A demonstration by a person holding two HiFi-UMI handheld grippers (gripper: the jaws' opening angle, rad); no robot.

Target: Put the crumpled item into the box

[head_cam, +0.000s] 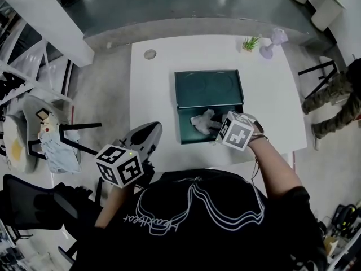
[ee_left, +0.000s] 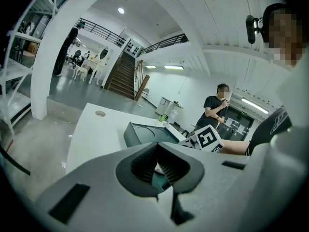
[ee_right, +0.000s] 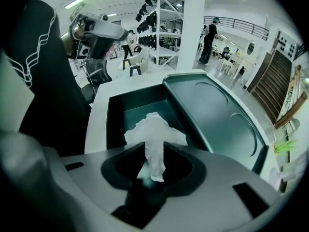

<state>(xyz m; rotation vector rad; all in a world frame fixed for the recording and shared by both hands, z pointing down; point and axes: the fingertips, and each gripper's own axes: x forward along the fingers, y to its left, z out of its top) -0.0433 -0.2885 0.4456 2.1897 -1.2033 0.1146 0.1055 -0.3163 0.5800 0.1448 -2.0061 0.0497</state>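
Lift the right hand-held gripper straight up, jaws apart as now, to release the strand of crumpled tissue between them and leave it all lying in the open box; keep the left hand-held gripper, jaws together and empty, aside

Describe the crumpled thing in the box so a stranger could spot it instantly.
On the white table lies a dark green box, its lid flipped open on the far side. Inside, between the open jaws of the right gripper, sits the crumpled item: a white tissue wad, the only pale, wrinkled thing against the smooth dark box.
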